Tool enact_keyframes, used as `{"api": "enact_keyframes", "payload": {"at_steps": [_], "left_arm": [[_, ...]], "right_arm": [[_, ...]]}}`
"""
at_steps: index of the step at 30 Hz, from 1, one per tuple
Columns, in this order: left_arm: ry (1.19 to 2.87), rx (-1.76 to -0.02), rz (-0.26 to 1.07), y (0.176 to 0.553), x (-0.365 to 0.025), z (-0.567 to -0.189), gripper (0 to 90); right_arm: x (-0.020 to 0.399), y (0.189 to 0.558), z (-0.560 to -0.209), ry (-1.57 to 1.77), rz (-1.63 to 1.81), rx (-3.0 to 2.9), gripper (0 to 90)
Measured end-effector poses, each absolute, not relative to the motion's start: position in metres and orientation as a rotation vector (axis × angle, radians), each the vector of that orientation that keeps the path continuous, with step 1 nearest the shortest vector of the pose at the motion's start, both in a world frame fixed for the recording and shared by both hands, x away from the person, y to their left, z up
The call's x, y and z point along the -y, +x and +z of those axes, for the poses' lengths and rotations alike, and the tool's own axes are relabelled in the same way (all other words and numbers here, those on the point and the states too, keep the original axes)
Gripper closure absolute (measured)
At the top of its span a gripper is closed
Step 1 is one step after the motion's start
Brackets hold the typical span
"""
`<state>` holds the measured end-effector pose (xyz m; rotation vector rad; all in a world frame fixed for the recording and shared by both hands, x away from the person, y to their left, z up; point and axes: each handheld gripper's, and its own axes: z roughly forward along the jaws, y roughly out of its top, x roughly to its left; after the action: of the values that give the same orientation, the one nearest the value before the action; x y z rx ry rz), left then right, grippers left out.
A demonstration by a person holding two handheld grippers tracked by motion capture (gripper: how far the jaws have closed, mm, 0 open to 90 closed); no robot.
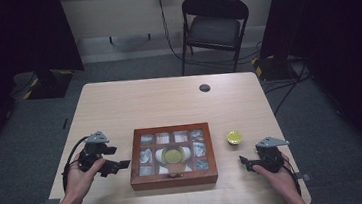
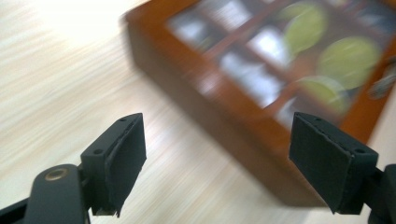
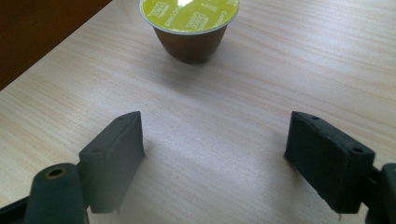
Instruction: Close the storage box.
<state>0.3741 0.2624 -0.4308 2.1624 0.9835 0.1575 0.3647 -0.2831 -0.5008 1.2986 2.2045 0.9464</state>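
Both sets of black jaws stand spread with nothing between them. Ahead of the right gripper (image 3: 212, 158) sits the coffee capsule (image 3: 190, 25), upright beside the wooden box (image 1: 172, 155); a careless nudge could tip it. Left gripper (image 1: 119, 158) hovers near the box's side.

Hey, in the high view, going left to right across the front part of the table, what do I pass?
Left gripper, black with open jaws, in the person's left hand → brown wooden box with a glass-paned lid → small coffee capsule with a yellow-green foil lid → right gripper, black with open jaws, in the right hand.
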Motion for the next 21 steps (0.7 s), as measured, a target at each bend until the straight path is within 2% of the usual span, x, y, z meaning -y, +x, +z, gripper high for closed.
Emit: {"api": "enact_keyframes", "payload": {"at_steps": [4,9,16,18,19,21], "left_arm": [[2.193,-1.101,0.274,0.374,-0.283,-0.446,19.6],[2.095,-1.218,0.401,0.381,-0.312,-0.46,19.8],[2.089,-1.28,0.471,0.379,-0.322,-0.482,20.7],[2.065,-1.315,0.435,0.377,-0.323,-0.493,19.9],[2.091,-1.302,0.442,0.375,-0.323,-0.499,15.5],[2.081,-1.286,0.461,0.373,-0.322,-0.503,13.4]], "right_arm": [[0.283,0.365,-0.501,1.299,0.946,-2.204,18.7],[0.283,0.365,-0.501,1.301,0.945,-2.202,18.7],[0.283,0.365,-0.501,1.302,0.944,-2.201,18.6],[0.283,0.365,-0.501,1.301,0.944,-2.202,18.5],[0.283,0.365,-0.501,1.304,0.942,-2.201,18.4],[0.283,0.366,-0.501,1.305,0.94,-2.199,18.2]]}}
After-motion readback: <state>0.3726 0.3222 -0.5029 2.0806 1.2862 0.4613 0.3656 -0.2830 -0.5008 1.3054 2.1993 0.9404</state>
